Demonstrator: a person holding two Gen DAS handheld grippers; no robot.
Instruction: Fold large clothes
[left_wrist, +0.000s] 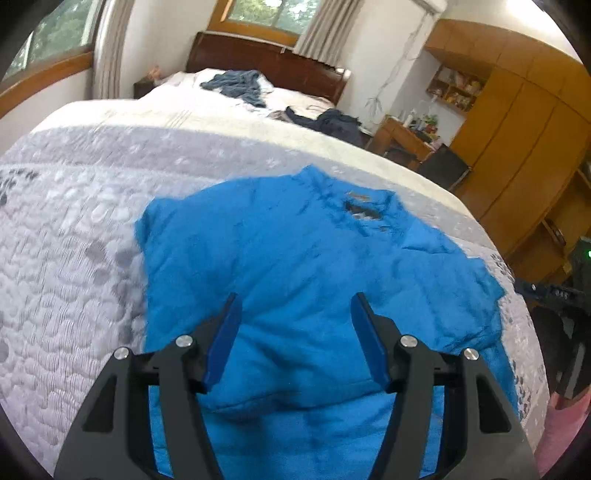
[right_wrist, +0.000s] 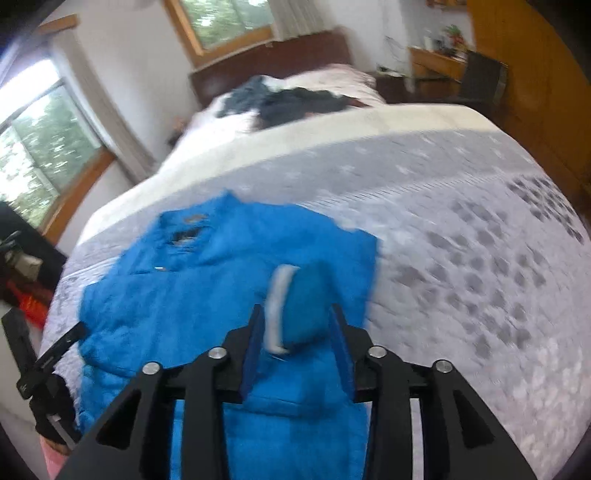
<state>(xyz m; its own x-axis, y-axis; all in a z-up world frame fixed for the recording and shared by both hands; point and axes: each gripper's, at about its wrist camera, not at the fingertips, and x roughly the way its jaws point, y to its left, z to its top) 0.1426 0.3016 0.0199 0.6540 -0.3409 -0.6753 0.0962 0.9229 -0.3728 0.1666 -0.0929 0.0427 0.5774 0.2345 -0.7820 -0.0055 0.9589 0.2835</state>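
My right gripper (right_wrist: 297, 325) pinches the cuff (right_wrist: 295, 306) of the jacket's sleeve, its pale lining edge showing between the fingers. My left gripper (left_wrist: 293, 321) hangs spread wide over the jacket (left_wrist: 295, 258) and holds nothing.

The blue padded jacket lies on the near part of the bed (left_wrist: 74, 240), straight ahead of and under both grippers. Its long axis runs away from me, hem nearest, collar (left_wrist: 362, 206) at the far end. In the right view the sleeve is lifted above the body panel, toward the jacket's right side. I judge the coming move to be carrying that cuff across the body to the left, so the right gripper does the work and the left, nearer the middle, could pin the cloth.

A small label sits inside the collar, but it is too blurred to read. I see no other writing.

Farther up the bed lie a grey-blue garment (left_wrist: 236, 85) and a dark one (left_wrist: 328, 123), well apart from the jacket.
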